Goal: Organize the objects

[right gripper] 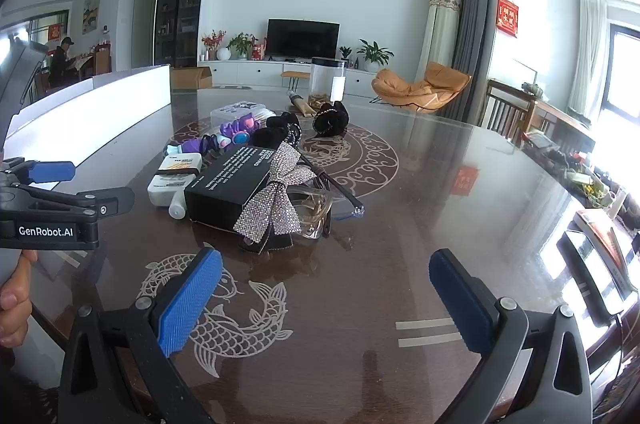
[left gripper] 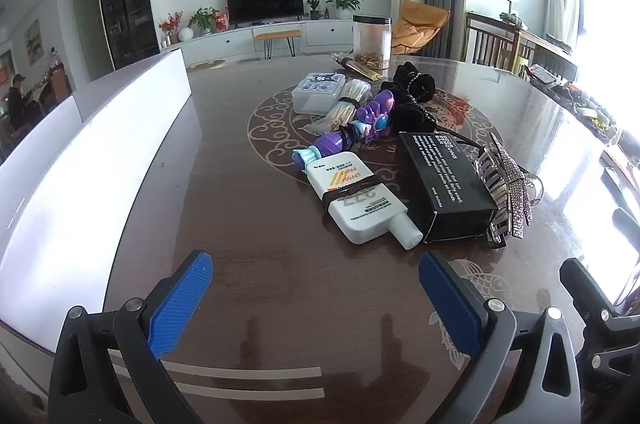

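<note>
A heap of small things lies mid-table: a white sunscreen bottle (left gripper: 362, 204) (right gripper: 174, 180) banded with a black hair tie, a black box (left gripper: 442, 184) (right gripper: 228, 186), a rhinestone bow clip (left gripper: 508, 180) (right gripper: 276, 200), clear glasses (right gripper: 316, 212), a purple toy (left gripper: 374, 114) (right gripper: 236, 130), black scrunchies (left gripper: 412, 84) (right gripper: 330, 120) and a clear plastic case (left gripper: 318, 92) (right gripper: 236, 112). My left gripper (left gripper: 316, 274) hangs open over bare wood just short of the bottle. My right gripper (right gripper: 326, 270) is open too, nothing between its blue pads, near the bow clip.
A white bin (left gripper: 80, 164) (right gripper: 92, 112) runs along the table's left edge. A clear jar (left gripper: 372, 42) (right gripper: 326, 78) stands at the far side. Chairs (left gripper: 496, 44) and a cluttered shelf stand to the right. A hand (right gripper: 14, 300) holds the left tool. A person (right gripper: 62, 60) sits far off.
</note>
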The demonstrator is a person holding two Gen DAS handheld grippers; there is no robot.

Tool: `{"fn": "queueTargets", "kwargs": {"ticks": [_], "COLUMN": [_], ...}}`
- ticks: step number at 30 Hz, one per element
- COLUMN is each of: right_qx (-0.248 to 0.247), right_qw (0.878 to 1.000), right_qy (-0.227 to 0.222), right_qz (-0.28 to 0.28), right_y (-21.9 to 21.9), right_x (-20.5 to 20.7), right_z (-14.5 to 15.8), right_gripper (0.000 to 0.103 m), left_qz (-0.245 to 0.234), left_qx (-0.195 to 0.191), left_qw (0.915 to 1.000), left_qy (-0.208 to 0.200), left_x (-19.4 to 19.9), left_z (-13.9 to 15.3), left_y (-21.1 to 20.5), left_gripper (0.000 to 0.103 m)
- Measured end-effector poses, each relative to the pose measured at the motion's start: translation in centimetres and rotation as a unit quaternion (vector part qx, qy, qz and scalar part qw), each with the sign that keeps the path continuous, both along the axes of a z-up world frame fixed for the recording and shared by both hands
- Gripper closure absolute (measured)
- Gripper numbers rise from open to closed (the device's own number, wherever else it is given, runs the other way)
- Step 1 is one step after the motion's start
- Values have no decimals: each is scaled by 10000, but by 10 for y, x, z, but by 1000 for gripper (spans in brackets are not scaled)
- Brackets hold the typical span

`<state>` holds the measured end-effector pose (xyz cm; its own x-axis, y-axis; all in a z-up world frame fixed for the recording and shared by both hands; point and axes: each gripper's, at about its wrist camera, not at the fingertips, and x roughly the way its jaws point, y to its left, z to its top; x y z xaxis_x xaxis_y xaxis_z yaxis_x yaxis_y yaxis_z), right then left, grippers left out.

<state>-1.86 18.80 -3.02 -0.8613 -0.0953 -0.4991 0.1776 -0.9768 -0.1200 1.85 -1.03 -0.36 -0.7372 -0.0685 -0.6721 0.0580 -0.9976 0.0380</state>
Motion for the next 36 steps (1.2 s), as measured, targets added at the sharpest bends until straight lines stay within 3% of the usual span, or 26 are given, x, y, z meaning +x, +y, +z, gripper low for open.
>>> {"fn": "queueTargets", "kwargs": {"ticks": [26,36], "right_qx": [-72,-49], "right_qw": [9999,9999], "right_qy": [55,-34], "right_qz": [55,98], "right_y": [8,6], "right_x": [7,5], "right_z": [12,9], "right_gripper": [0,0], "left_qz": [23,56], "left_qx": [-89,-83], "left_qw": [10000,9996], "left_qy": [31,-269], "left_x": [2,-2], "left_z": [0,-14], "left_y": [2,-1], "left_gripper": [0,0]}}
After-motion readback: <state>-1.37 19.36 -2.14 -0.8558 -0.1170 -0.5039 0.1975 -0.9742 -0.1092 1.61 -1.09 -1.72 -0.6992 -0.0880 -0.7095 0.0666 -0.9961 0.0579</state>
